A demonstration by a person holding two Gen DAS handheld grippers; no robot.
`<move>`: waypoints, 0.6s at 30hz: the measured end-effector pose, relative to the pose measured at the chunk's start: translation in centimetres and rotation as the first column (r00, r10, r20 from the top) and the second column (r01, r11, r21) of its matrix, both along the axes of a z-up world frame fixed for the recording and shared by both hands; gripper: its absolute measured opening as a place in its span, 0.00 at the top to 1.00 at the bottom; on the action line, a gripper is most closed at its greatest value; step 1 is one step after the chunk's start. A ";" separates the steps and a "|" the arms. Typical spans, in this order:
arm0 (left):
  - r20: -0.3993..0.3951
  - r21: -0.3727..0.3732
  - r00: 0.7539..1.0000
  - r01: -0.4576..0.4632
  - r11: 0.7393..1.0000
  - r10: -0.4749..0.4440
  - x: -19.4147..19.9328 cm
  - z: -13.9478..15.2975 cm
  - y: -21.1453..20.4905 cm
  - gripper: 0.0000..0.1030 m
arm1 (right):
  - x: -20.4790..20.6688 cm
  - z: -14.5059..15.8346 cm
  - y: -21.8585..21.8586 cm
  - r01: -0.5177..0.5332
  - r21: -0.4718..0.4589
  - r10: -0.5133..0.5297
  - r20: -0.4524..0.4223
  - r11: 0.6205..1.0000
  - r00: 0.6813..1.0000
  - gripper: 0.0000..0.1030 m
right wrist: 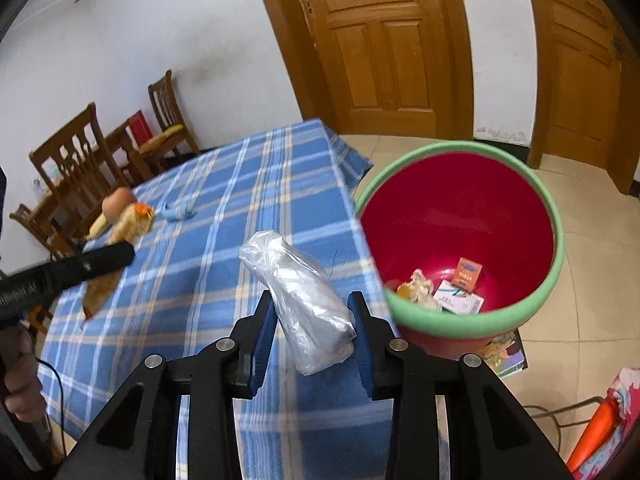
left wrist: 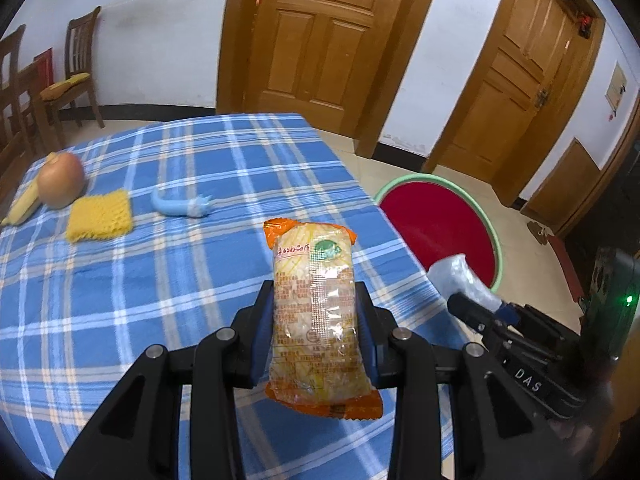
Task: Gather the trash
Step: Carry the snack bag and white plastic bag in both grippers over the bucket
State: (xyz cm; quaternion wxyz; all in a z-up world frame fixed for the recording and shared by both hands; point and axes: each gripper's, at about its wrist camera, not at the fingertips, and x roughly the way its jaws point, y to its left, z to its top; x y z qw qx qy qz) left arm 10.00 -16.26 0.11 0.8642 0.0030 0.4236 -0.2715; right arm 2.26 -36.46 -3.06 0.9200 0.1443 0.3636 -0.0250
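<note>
My left gripper [left wrist: 314,312] is shut on an orange-edged snack wrapper [left wrist: 314,308] and holds it above the blue plaid tablecloth [left wrist: 160,280]. My right gripper [right wrist: 312,320] is shut on a crumpled clear plastic bag [right wrist: 300,292] near the table's right edge; it also shows in the left wrist view [left wrist: 460,276]. The red bin with a green rim [right wrist: 556,240] stands on the floor right of the table, with several pieces of trash [right wrist: 444,288] inside. The left gripper and its wrapper show at the left of the right wrist view [right wrist: 132,220].
On the far left of the table lie an onion [left wrist: 60,178], a banana [left wrist: 24,204], a yellow foam net [left wrist: 100,216] and a light blue toy [left wrist: 180,204]. Wooden chairs [right wrist: 80,160] stand behind the table. Two wooden doors [left wrist: 316,36] are at the back.
</note>
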 end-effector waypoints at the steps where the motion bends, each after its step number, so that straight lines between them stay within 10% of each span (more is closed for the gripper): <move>1: 0.001 0.002 1.000 0.007 1.000 -0.007 0.1 0.0 -0.5 0.64 | 0.0 0.3 -0.4 0.010 0.002 -0.010 0.006 1.000 1.000 0.64; 18: -0.003 0.032 0.988 0.158 0.987 -0.158 1.4 -0.6 -10.8 0.64 | 0.8 0.0 -8.2 0.181 0.035 -0.181 -0.001 0.983 0.984 0.64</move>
